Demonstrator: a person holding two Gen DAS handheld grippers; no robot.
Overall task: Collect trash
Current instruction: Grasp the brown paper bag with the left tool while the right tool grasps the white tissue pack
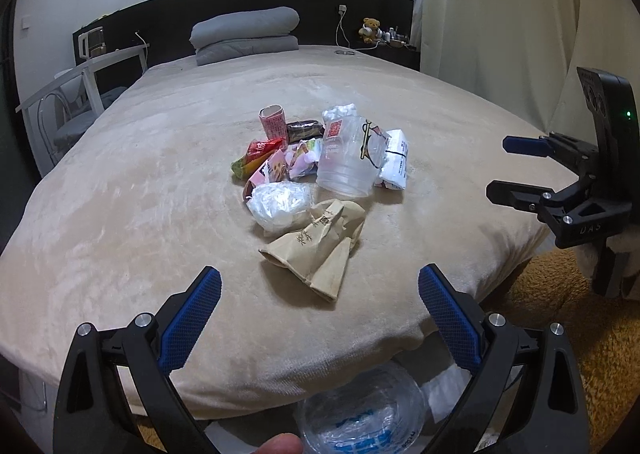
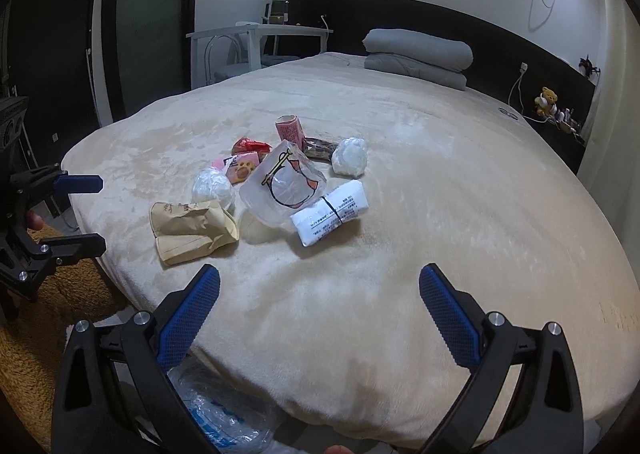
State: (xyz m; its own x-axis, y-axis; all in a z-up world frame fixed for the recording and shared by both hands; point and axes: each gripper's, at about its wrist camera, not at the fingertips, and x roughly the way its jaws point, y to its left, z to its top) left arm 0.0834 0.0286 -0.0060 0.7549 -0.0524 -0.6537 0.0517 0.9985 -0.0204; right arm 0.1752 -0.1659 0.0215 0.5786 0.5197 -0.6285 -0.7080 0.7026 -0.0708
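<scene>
Trash pile (image 1: 316,178) lies ahead of both gaping tongs (image 1: 320,286), untouched.

The bed (image 1: 160,174) is viewed from its foot edge by both wrist cameras, facing the headboard (image 2: 400,14). The trash pile (image 1: 316,182), near in each view, is shared.
</scene>
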